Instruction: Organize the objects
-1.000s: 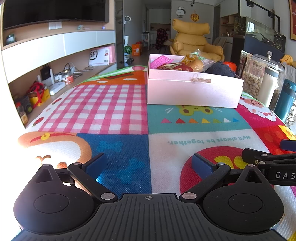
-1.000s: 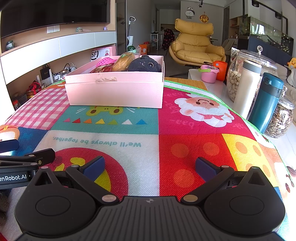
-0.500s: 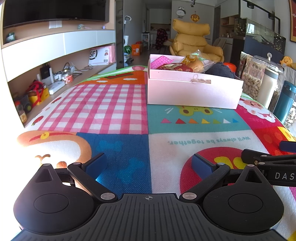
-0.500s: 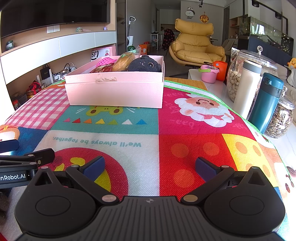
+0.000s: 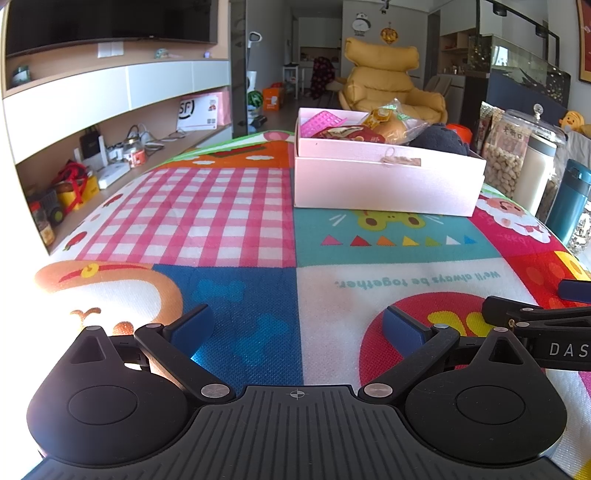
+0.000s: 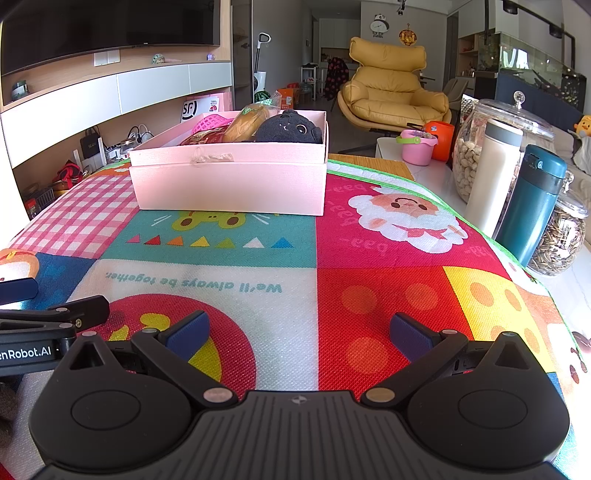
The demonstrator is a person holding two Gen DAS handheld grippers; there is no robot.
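Pink cardboard box (image 6: 229, 181) sits on the far side of a colourful patchwork play mat (image 6: 332, 258), its open top filled with things: a black plush cat (image 6: 288, 127) at the right end, a wrapped bread roll (image 6: 245, 123) beside it, a pink mesh item (image 6: 208, 122) and a dark red snack packet (image 6: 201, 136) towards the left end. A small knot of twine (image 6: 210, 157) is stuck to the front rim of the box. Both grippers rest low over the near side of the mat, side by side and well apart from the box. Left gripper (image 5: 295, 328) has its blue-padded fingers spread wide with nothing between them, above a blue square and a white square with upside-down lettering. Right gripper (image 6: 299, 330) is likewise spread wide and empty, above the white square and a red square with orange dots. Each camera catches the black edge of the other gripper at its side. Just off the mat's right edge stand a lidded glass jar of peanuts (image 6: 476, 162), a white flask (image 6: 493, 177), a teal flask (image 6: 532, 203) and a smaller jar of seeds (image 6: 561, 240), close together. Beyond the table are a yellow armchair (image 6: 391, 92), wall shelves on the left and a dark television (image 6: 107, 26).
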